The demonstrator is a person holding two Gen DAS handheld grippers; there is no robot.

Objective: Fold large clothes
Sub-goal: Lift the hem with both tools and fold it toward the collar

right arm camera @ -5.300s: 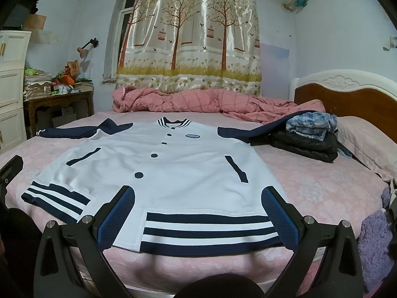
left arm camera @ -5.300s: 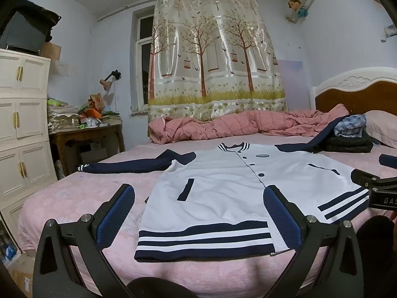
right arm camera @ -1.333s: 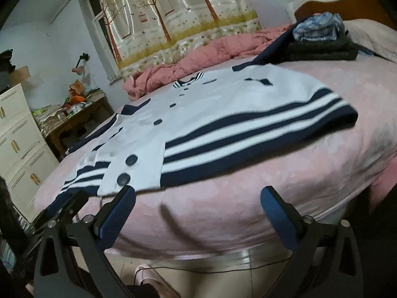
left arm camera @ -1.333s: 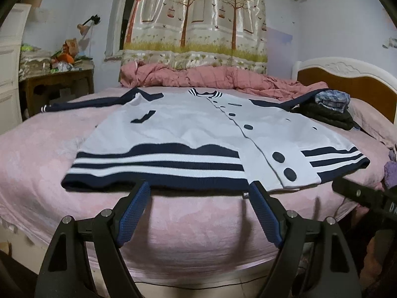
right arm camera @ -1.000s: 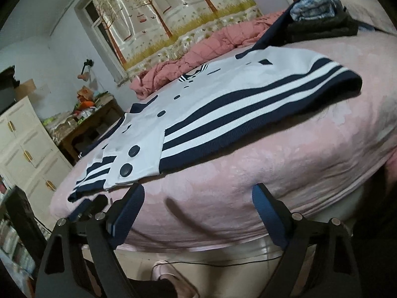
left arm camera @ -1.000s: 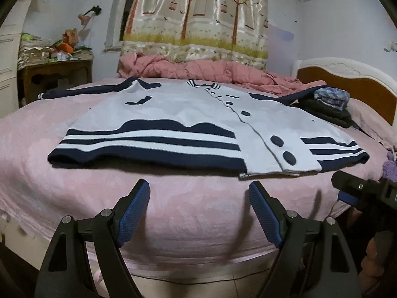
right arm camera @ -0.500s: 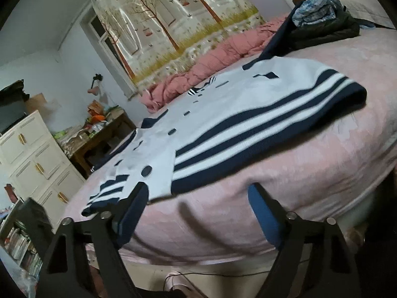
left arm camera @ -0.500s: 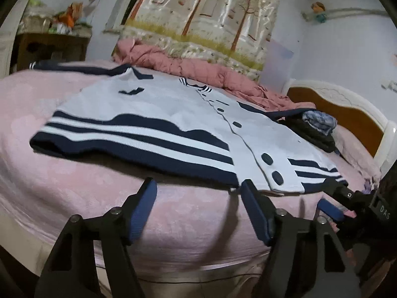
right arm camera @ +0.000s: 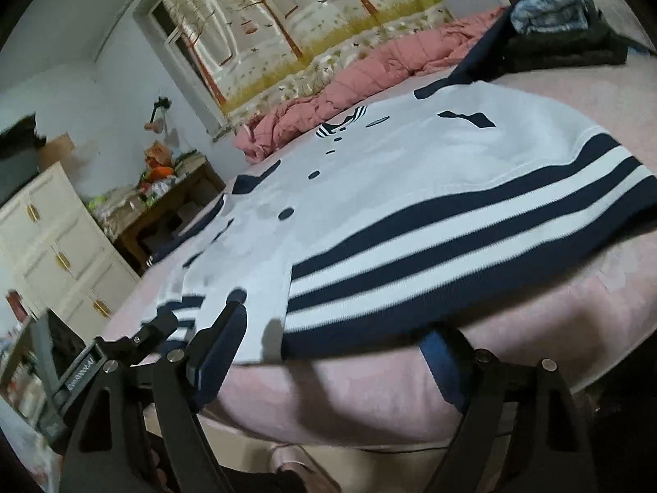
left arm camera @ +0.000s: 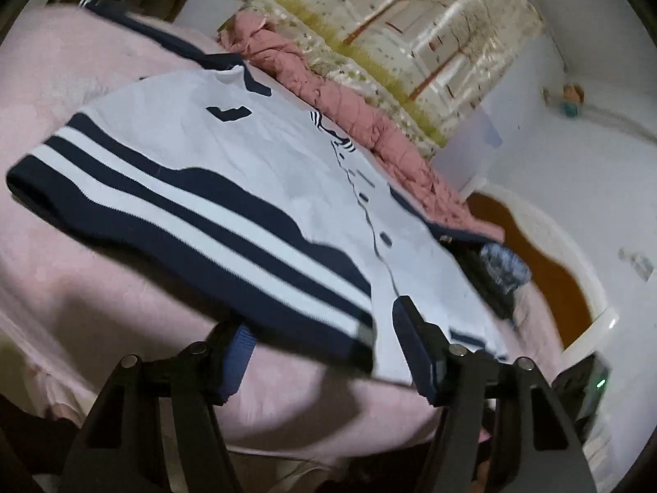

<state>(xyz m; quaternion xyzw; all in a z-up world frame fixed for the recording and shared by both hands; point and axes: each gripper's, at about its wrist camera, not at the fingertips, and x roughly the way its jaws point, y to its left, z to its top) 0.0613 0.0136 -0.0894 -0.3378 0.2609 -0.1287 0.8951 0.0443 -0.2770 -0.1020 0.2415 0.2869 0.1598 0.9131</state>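
— Both tools are at the foot of the bed (right arm camera: 554,308), right at the hem of the jacket (left arm camera: 246,172). My left tool (left arm camera: 324,349) is rolled over, one finger over the striped hem, the other under its edge.

— Is it gripping?

— Its jaws have just been closing with the hem between them, but the fingers (left arm camera: 410,345) stand apart from the cloth; I see no pinch. The picture is blurred there.

— And the right?

— My right tool (right arm camera: 328,349) stands wide, its jaws around the navy hem band by the button placket, with one finger on top of the white front and the other tucked beneath the hem. Nothing is clamped.

— Where does the jacket lie?

— Spread flat, front up, buttoned, on the pink bed, collar toward the rumpled pink quilt (right arm camera: 369,78) by the curtain (right arm camera: 295,20). One navy sleeve runs toward the folded clothes pile (right arm camera: 562,28) near the headboard.
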